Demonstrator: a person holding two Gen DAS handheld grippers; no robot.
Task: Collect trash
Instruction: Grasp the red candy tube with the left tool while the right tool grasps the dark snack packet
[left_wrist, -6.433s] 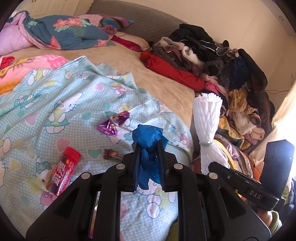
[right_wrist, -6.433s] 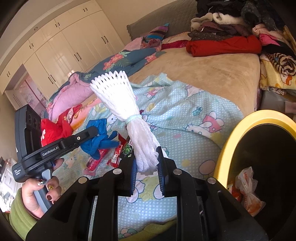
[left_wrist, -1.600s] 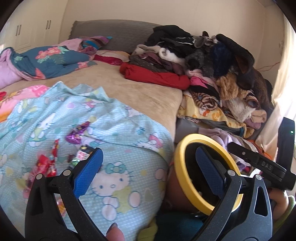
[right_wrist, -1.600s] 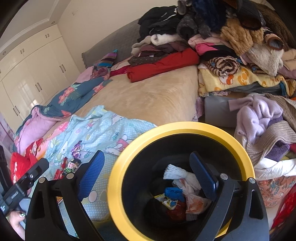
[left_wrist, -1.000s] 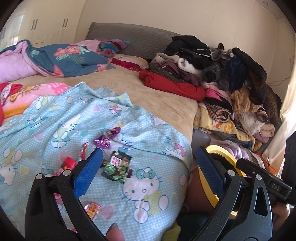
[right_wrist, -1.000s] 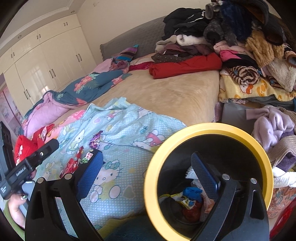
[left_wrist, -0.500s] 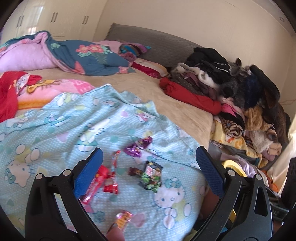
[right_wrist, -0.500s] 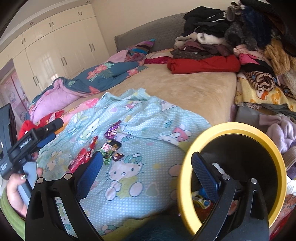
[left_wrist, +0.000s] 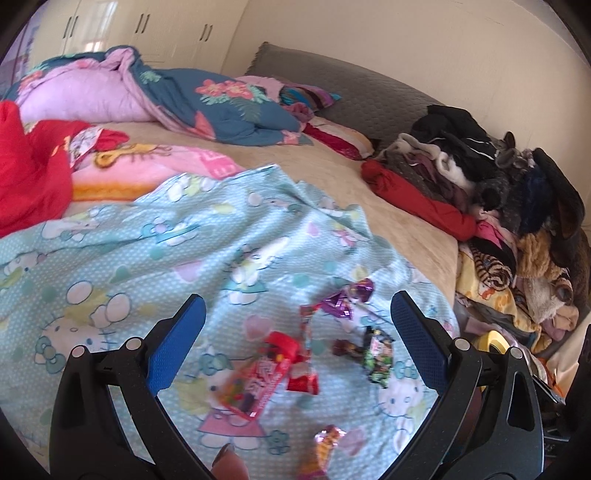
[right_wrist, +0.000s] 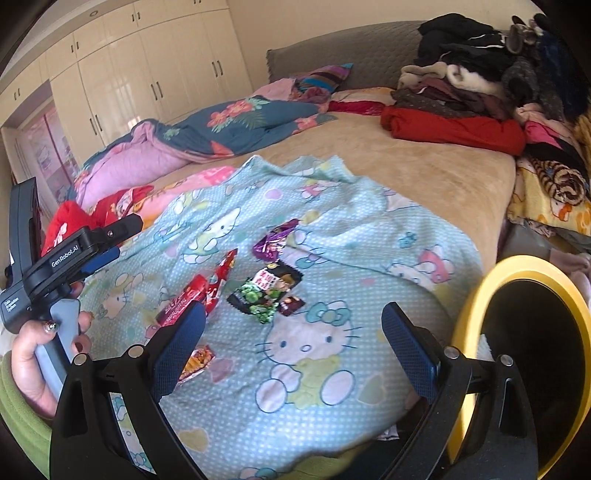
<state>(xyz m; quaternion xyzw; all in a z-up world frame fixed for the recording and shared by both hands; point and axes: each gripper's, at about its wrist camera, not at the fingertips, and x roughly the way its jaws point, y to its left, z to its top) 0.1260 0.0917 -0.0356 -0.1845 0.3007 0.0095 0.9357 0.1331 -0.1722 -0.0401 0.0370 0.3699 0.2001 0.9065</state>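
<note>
Several snack wrappers lie on the Hello Kitty blanket: a red candy tube, a purple wrapper, a green-black packet and a small orange-pink wrapper. My left gripper is open and empty above them. My right gripper is open and empty over the blanket; the green-black packet, the purple wrapper and the red tube lie ahead of it. The yellow-rimmed bin stands at the right.
A pile of clothes fills the bed's right side. A floral quilt and a red garment lie at the back left. White wardrobes stand behind. The left gripper's handle and hand show at the left.
Both grippers dropped the blue glove and white foam net into the bin earlier. Both have since swung left from the bin toward the wrappers on the blanket, jaws open.
</note>
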